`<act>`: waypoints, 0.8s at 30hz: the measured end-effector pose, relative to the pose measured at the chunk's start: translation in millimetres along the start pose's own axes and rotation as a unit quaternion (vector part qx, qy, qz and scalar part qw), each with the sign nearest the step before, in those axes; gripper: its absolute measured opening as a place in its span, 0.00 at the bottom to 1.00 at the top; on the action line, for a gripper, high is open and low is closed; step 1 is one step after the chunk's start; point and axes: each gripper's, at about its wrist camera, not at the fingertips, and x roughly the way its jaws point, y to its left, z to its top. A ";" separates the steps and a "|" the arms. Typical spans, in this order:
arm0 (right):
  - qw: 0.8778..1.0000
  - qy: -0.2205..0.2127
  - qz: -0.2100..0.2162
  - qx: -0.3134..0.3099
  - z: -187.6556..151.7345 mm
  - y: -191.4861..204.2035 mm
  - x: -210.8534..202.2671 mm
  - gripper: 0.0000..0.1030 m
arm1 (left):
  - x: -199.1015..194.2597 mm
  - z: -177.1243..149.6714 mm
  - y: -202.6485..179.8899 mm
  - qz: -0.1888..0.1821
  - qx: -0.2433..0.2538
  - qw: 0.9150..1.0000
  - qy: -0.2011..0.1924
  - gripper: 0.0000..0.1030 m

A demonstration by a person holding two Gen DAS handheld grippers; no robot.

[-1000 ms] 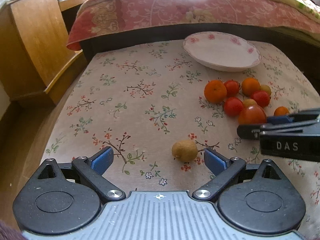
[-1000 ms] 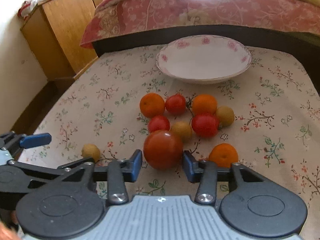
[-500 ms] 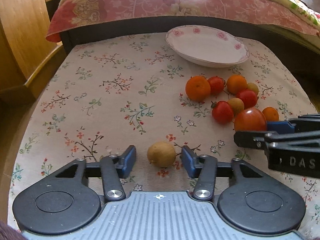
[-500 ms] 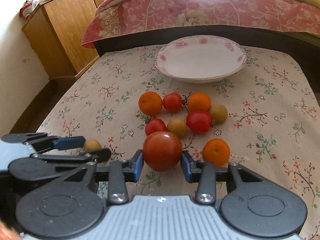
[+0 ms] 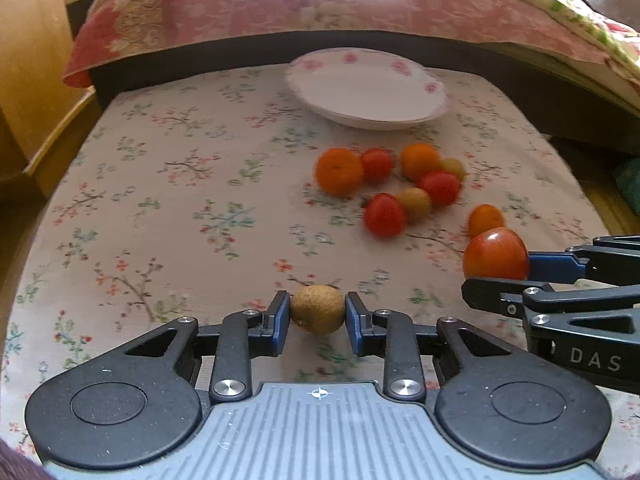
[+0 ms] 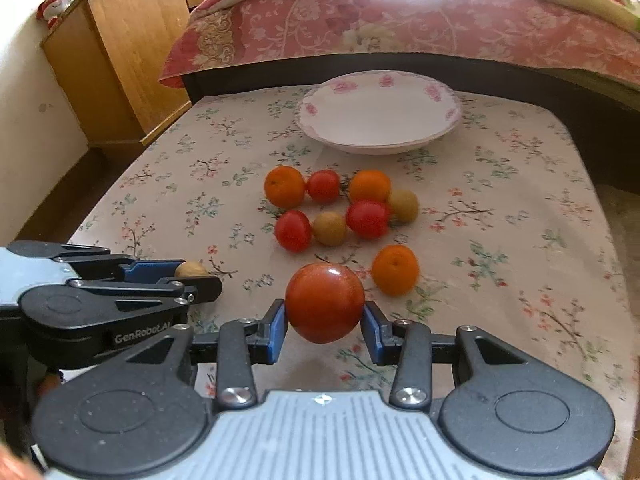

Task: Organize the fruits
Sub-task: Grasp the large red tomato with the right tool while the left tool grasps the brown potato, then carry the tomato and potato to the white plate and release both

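At six o'clock in the left wrist view, the left gripper [image 5: 318, 312] is clamped on a small brown fruit [image 5: 317, 309], blue pads pressing it from both sides; whether the fruit is clear of the floral tablecloth [image 5: 180, 200] or resting on it I cannot tell. At three o'clock of the same view, the right gripper [image 5: 496, 272] enters from the side, clamped on a large red tomato [image 5: 496, 254]; a small orange [image 5: 486, 219] sits just beyond the tomato. In the right wrist view the tomato sits at six o'clock between the blue pads, both touching its flanks; it shows above the cloth, apparently lifted. The loose pile lies at centre, toward twelve o'clock from both claws: an orange [image 6: 285, 186] at its left end, a small tomato [image 6: 323, 186] touching it, a second orange [image 6: 369, 186] beyond that; in the nearer row a small tomato [image 6: 293, 231], a brown fruit [image 6: 329, 229], another tomato [image 6: 367, 219], and a second brown fruit [image 6: 403, 206] at the right end; the lone orange stands apart at five o'clock of the pile, just beside the held tomato. A white plate with pink flowers [image 6: 440, 92] rests at twelve o'clock near the far table edge, nothing on it. A wooden cabinet [image 6: 120, 60] stands at ten o'clock; a pink quilt [image 6: 400, 20] hangs over the bed behind the table.
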 end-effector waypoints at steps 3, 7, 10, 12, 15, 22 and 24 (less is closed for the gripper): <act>1.000 -0.002 -0.013 0.004 -3.6 -3.6 -8.6 0.41 | -1.9 -0.4 -9.6 -0.005 0.017 1.000 0.000 0.36; 1.000 0.005 -0.025 0.009 -13.3 -5.3 -13.8 0.41 | 0.1 -7.3 -17.7 -0.019 0.028 0.999 0.013 0.36; 0.999 0.016 -0.027 0.007 -21.1 -4.2 -10.1 0.41 | 0.4 -12.6 -22.3 -0.015 0.042 0.999 0.013 0.37; 0.999 0.022 -0.029 0.003 -25.2 -3.3 -5.8 0.41 | -0.9 -14.2 -22.6 -0.014 0.050 0.999 0.009 0.37; 1.000 0.013 -0.027 -0.005 -28.5 -4.3 -5.1 0.41 | -1.0 -17.4 -22.4 -0.014 0.056 0.998 0.007 0.39; 1.000 0.011 -0.026 0.003 -29.2 -9.1 -2.9 0.42 | -3.3 -22.5 -24.8 -0.011 0.080 0.997 -0.004 0.50; 1.000 0.010 -0.024 0.006 -29.0 -9.7 -2.2 0.42 | -2.0 -21.8 -23.6 -0.013 0.075 0.997 -0.006 0.53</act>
